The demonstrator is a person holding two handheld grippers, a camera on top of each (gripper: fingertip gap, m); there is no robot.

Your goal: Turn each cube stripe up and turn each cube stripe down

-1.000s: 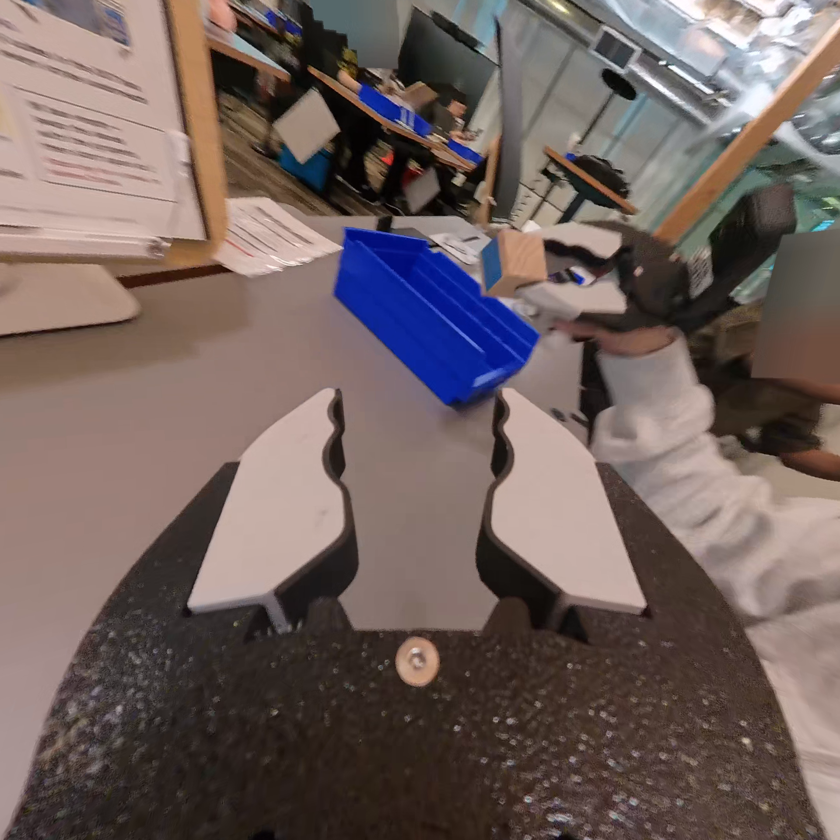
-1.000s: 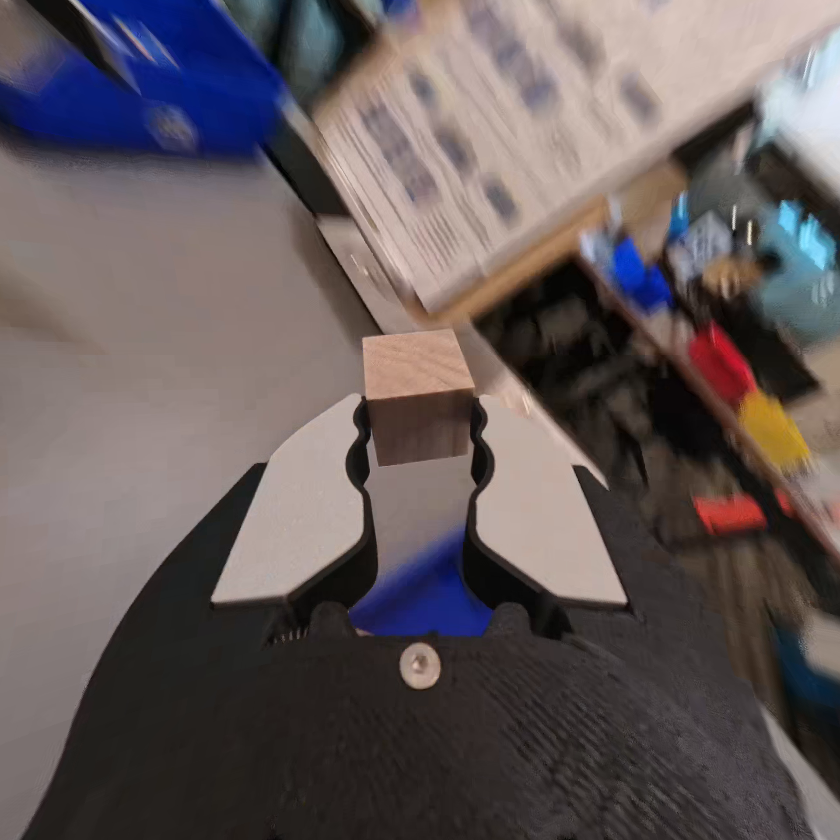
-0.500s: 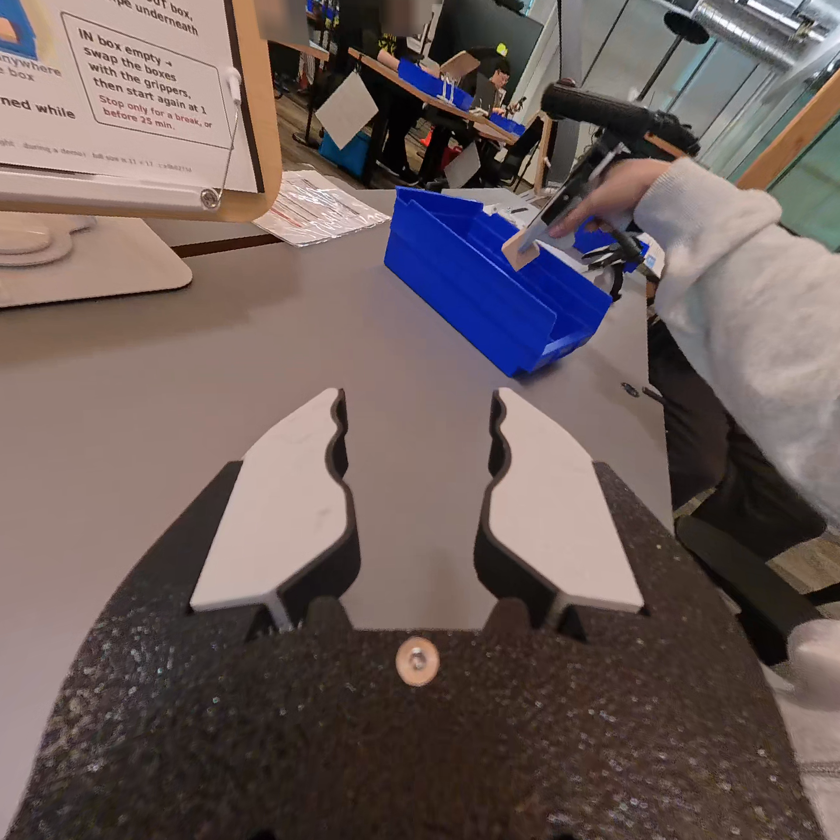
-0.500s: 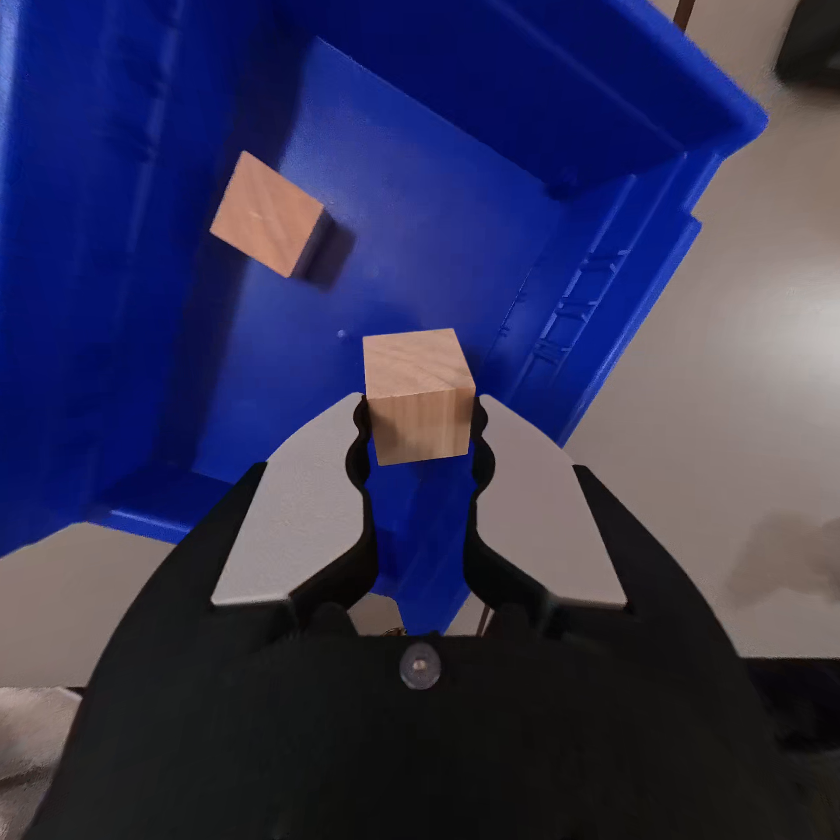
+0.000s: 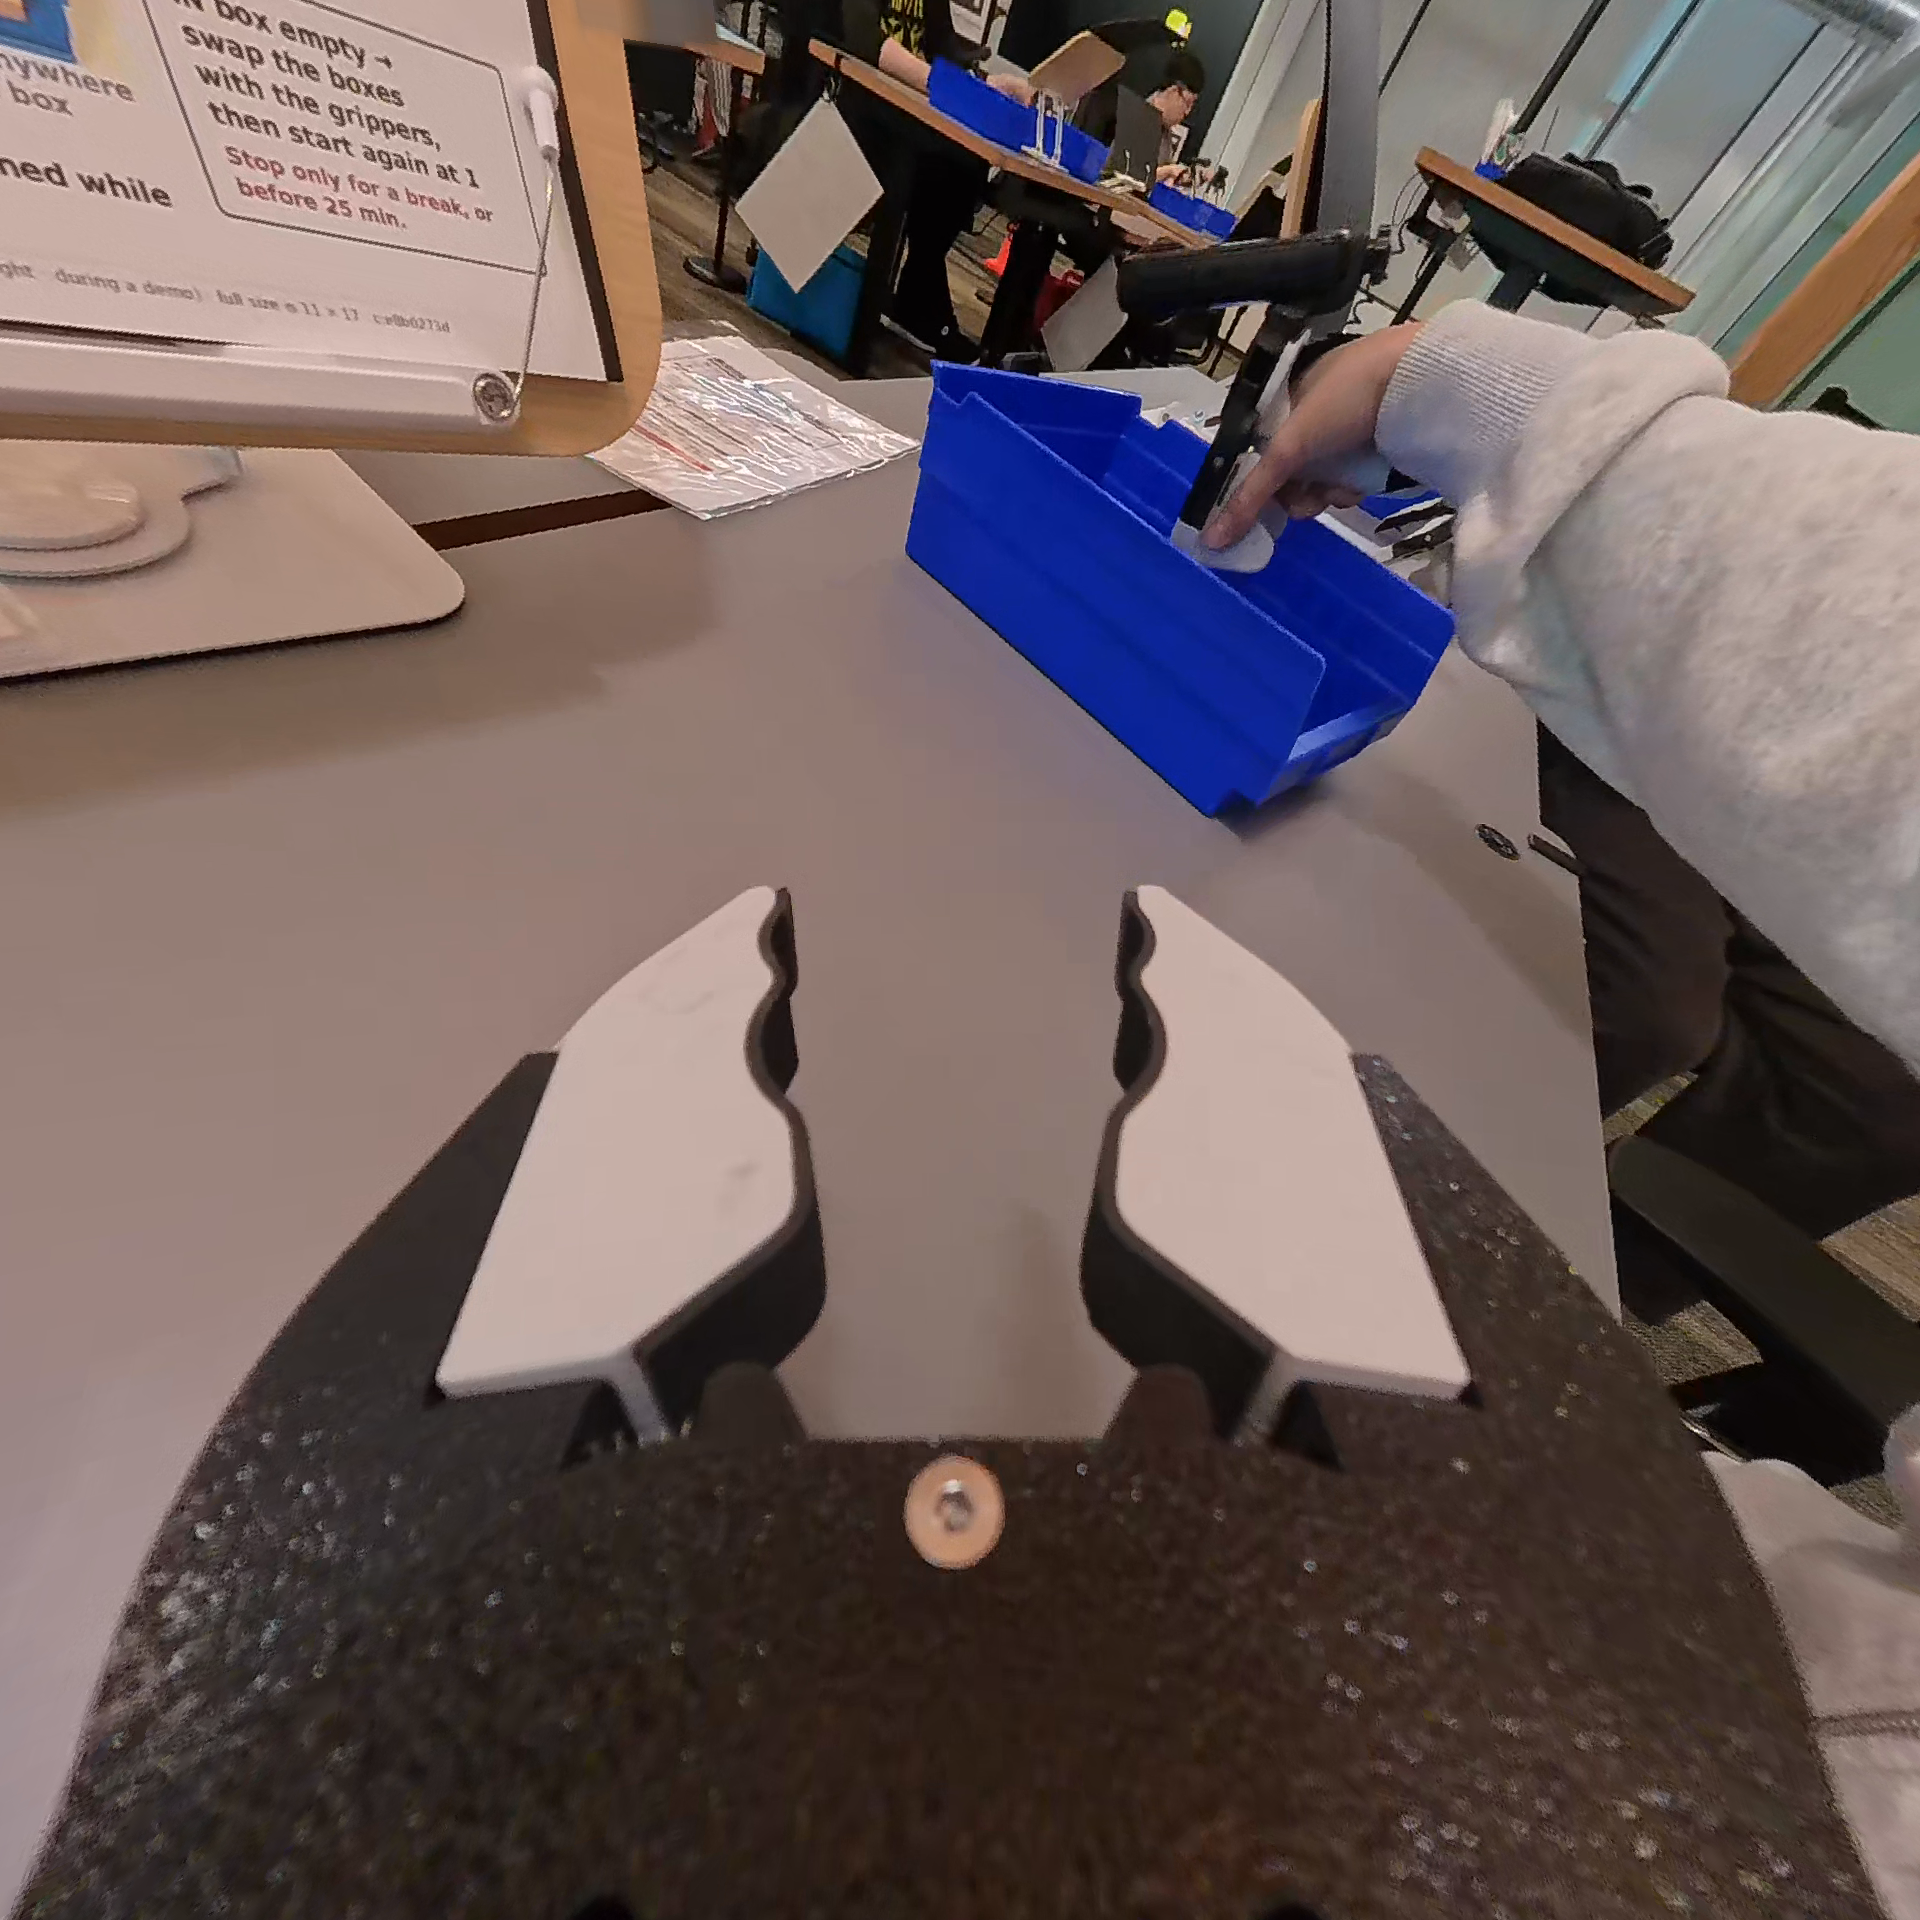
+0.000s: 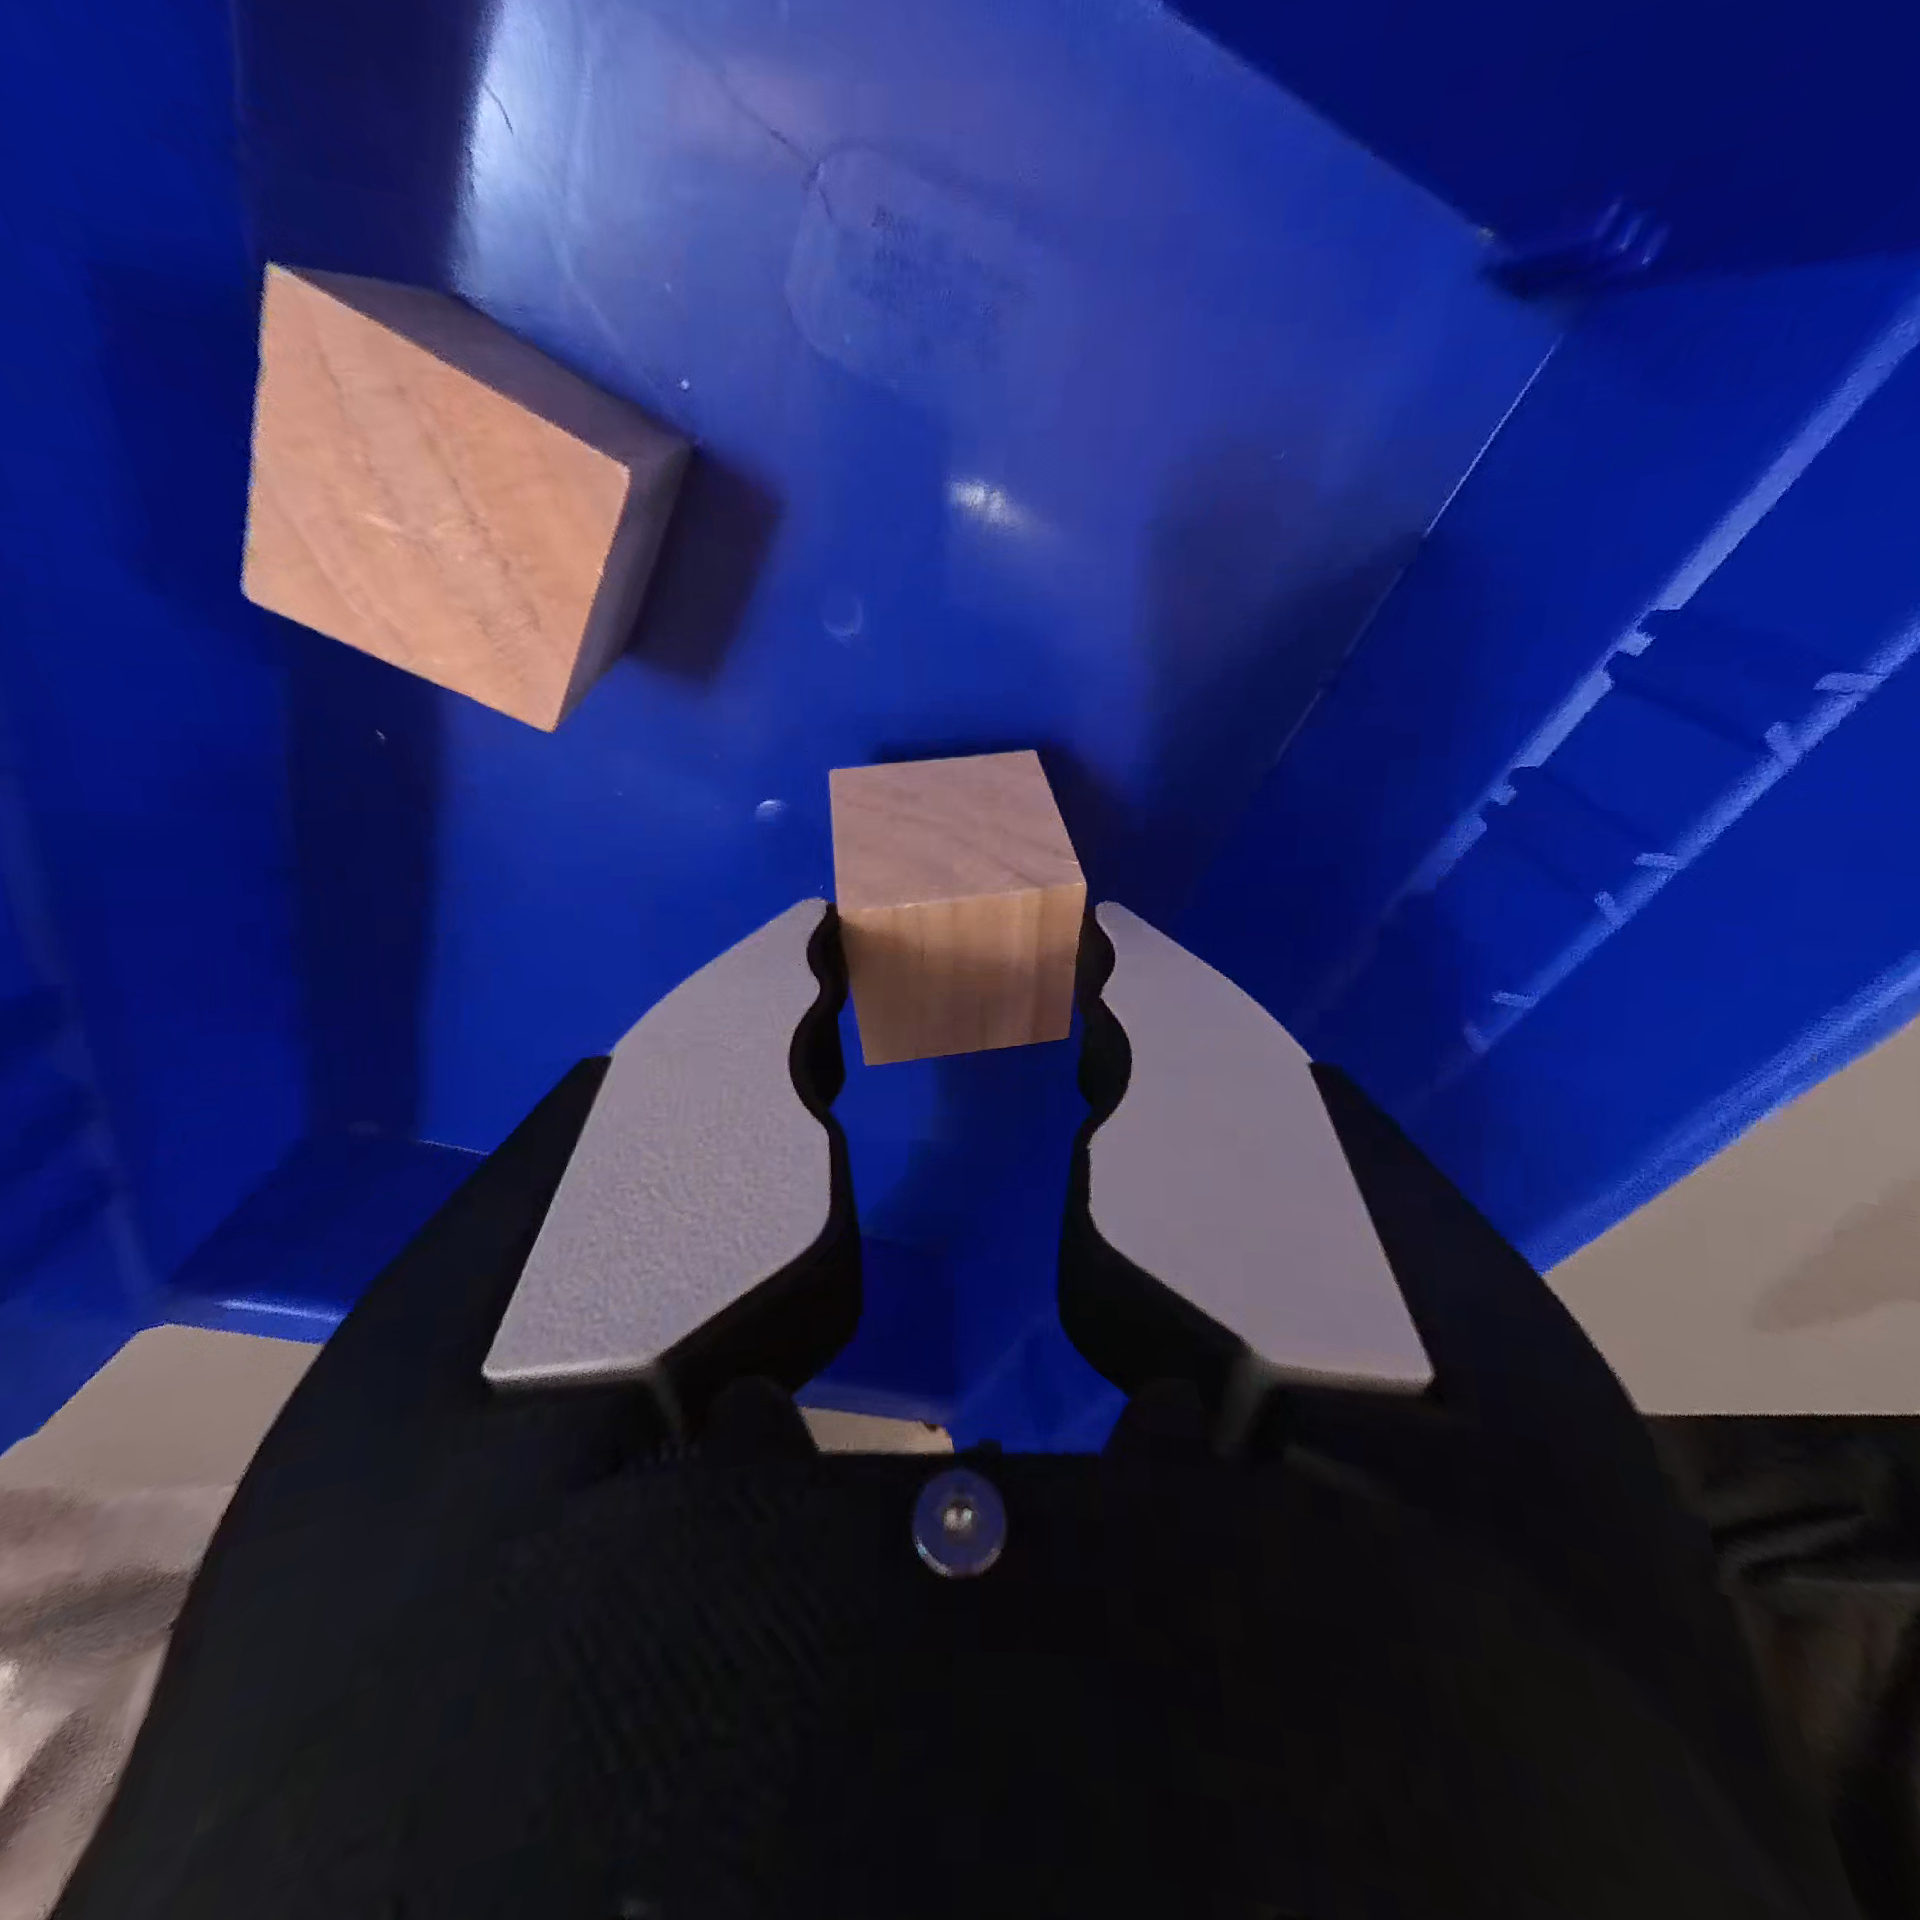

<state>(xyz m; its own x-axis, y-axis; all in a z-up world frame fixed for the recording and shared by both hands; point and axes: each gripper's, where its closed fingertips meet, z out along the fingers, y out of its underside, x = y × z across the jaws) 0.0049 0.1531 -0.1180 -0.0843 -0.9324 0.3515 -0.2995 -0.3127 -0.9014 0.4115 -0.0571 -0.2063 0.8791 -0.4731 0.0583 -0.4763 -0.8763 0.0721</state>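
My right gripper [image 6: 956, 920] is shut on a plain wooden cube [image 6: 951, 904] and holds it low inside the blue bin [image 6: 1143, 416], close to its floor. No stripe shows on the faces I see. A second wooden cube [image 6: 436, 488] rests on the bin floor to the upper left, plain faces showing. My left gripper [image 5: 954, 904] is open and empty above the grey table [image 5: 520, 831]. In the left wrist view the right gripper [image 5: 1231, 488] reaches down into the blue bin [image 5: 1122, 613], held by a hand in a white sleeve [image 5: 1662, 582].
A board with printed sheets on a white stand [image 5: 260, 260] is at the far left. A plastic-sleeved sheet [image 5: 748, 426] lies behind the bin. The table edge [image 5: 1558, 935] runs at the right, with a chair [image 5: 1766, 1299] beyond. Other desks stand behind.
My right gripper swung over the blue bin and went down into it with the cube, which now sits near the floor. The left gripper stayed open in about the same place.
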